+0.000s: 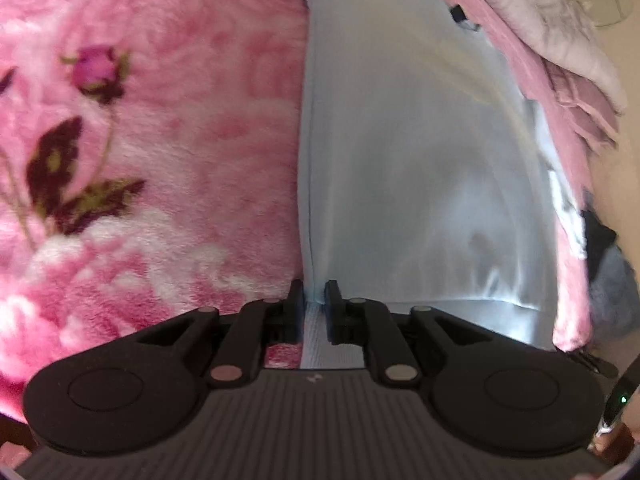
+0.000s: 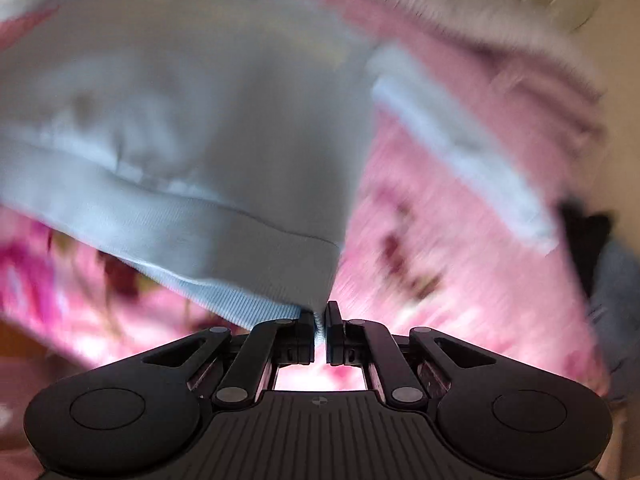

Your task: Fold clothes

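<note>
1. Gripping the ribbed hem at its corner, the left claw (image 1: 315, 300) has its jaws drawn narrow with a strip of the pale blue sweatshirt (image 1: 420, 168) pinched between them; the cloth looks caught there, though the pads are not squeezed fully tight.
2. Ahead of that claw the sweatshirt runs away flat, its straight side edge in line with the jaws. To the claw's left is bare pink floral blanket (image 1: 152, 128), which covers what looks like a bed; to its right the blue body spreads out to the blanket's edge.
3. Further right, the right claw (image 2: 320, 322) is clamped almost completely closed on the other hem corner (image 2: 316, 312), a small fold of ribbing nipped between the pads. The view is blurred.
4. From that claw the hem band (image 2: 168, 220) stretches up and to the left, seemingly lifted off the blanket, and what looks like a sleeve (image 2: 460, 148) trails away ahead and to the right.
5. Handling, as I judge it: the garment is soft, light and limp, a knit with no stiffness, so it will sag and drape wherever it is not supported. It is not fragile.
6. The ribbed hem is the thicker, less slippery part, and its two corners look like the sensible hold. A thin pinch may slip if the cloth is pulled hard.
</note>
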A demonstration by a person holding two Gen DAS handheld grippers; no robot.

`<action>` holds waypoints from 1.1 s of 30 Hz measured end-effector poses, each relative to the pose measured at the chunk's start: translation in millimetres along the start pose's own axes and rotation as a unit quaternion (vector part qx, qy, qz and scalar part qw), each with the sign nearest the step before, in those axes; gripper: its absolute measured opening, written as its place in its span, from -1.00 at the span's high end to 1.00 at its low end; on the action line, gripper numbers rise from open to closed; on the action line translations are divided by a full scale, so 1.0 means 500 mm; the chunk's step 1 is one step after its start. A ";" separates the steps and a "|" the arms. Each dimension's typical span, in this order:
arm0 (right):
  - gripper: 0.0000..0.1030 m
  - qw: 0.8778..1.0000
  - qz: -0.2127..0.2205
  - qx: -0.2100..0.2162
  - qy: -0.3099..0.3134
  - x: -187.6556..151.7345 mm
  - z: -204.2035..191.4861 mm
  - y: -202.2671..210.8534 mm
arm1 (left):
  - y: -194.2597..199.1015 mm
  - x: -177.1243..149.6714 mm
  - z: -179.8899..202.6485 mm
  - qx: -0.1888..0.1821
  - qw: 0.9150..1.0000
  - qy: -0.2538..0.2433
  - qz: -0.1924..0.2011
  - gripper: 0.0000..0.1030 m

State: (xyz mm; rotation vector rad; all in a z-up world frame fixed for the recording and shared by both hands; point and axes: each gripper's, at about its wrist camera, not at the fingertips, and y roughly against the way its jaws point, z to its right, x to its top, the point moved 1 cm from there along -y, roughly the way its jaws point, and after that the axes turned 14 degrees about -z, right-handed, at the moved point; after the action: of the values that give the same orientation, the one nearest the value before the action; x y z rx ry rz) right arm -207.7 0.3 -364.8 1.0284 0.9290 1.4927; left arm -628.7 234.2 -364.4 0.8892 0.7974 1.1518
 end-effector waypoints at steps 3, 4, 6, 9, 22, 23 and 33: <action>0.71 0.999 -0.023 0.047 0.006 0.006 0.026 0.001 | 0.028 -0.011 0.033 0.061 0.998 -0.023 0.015 0.75; 0.42 0.998 -0.027 0.065 0.005 0.010 0.043 0.012 | 0.039 -0.018 0.042 0.086 0.996 -0.033 0.019 0.76; 0.26 0.994 -0.037 0.100 0.001 0.017 0.076 0.033 | 0.065 -0.030 0.059 0.123 0.991 -0.039 0.032 0.76; 0.23 0.989 0.005 0.143 -0.034 0.044 0.122 0.073 | 0.092 -0.037 0.092 0.116 0.990 -0.027 0.073 0.76; 0.22 0.979 -0.085 0.175 -0.064 0.075 0.105 -0.034 | -0.022 -0.093 0.176 0.158 0.986 0.045 -0.007 0.74; 0.22 0.975 -0.109 0.180 -0.075 0.074 0.118 -0.029 | -0.009 -0.095 0.192 0.169 0.985 0.043 -0.014 0.74; 0.16 0.980 -0.022 0.162 -0.113 0.194 0.245 0.188 | 0.163 -0.060 0.411 0.209 0.977 -0.002 0.051 0.51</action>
State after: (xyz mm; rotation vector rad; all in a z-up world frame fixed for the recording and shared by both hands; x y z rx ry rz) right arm -130.1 86.3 -224.0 1.3724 1.0431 1.1809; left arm -487.3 183.3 -199.7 1.2923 1.0202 1.0869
